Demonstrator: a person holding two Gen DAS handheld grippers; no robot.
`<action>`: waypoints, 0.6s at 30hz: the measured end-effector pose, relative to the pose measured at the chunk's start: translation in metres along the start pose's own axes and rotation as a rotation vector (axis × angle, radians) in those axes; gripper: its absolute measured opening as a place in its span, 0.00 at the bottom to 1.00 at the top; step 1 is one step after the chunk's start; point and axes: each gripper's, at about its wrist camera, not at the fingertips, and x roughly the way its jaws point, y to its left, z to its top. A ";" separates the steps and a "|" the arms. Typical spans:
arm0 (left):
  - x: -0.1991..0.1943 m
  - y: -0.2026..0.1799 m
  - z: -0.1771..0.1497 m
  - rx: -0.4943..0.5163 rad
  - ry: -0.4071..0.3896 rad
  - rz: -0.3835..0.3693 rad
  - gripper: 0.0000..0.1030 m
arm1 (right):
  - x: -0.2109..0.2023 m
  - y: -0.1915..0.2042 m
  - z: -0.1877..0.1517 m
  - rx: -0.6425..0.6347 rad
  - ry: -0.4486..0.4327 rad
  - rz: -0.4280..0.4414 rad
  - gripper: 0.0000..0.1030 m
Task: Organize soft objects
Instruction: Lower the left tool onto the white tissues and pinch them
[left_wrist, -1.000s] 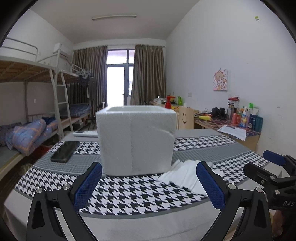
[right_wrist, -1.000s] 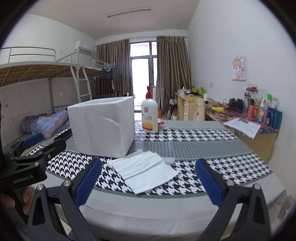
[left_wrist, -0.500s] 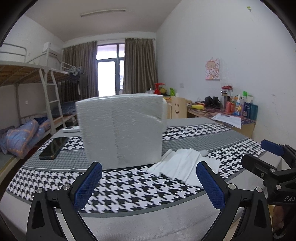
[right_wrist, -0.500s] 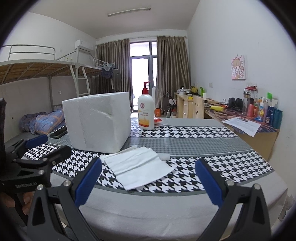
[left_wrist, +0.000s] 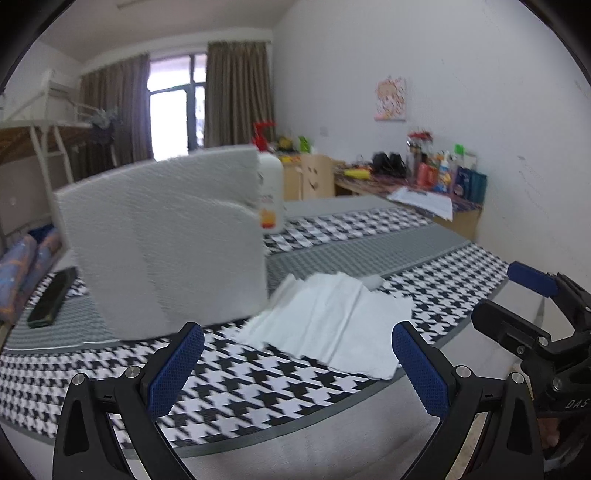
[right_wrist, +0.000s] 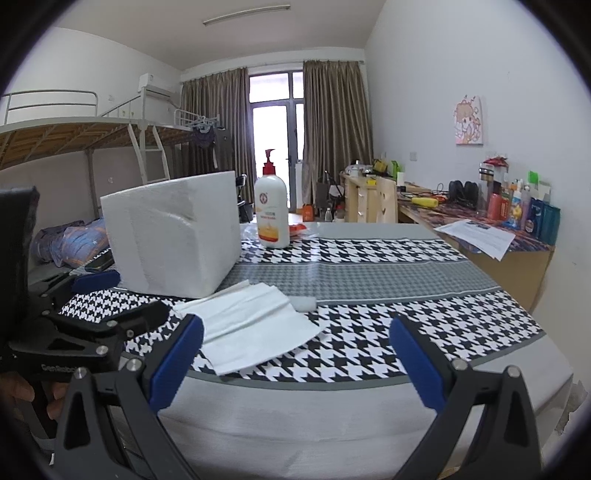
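While both tools gape empty, left tool (left_wrist: 297, 363) marked "DAS" partly, right tool (right_wrist: 295, 352), tissue sheets (right_wrist: 247, 326) near bench (right_wrist: 369, 417) front edge, lotion bottle (right_wrist: 272, 214) label unreadable.

One white tissue block (right_wrist: 173, 236), one loose tissue sheet pile (right_wrist: 251, 325), one small white scrap (right_wrist: 303, 303), one pump bottle (right_wrist: 272, 218), one black phone (left_wrist: 51, 297), two grippers, left (left_wrist: 297, 369) and right (right_wrist: 295, 363)

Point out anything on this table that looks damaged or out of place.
The big white tissue block has a dented crease near its top edge. Loose tissue sheets lie fanned unevenly beside it, overlapping askew, with a small white scrap at their far edge. Nothing is spilled.
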 end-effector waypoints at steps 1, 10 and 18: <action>0.005 -0.001 0.002 -0.001 0.017 -0.016 0.99 | 0.000 -0.002 0.000 0.005 -0.001 -0.005 0.99; 0.040 -0.014 0.014 0.033 0.099 -0.053 0.95 | 0.011 -0.016 0.002 0.025 0.015 -0.017 0.99; 0.063 -0.021 0.016 0.081 0.179 -0.036 0.89 | 0.013 -0.027 0.005 0.051 0.005 -0.026 0.99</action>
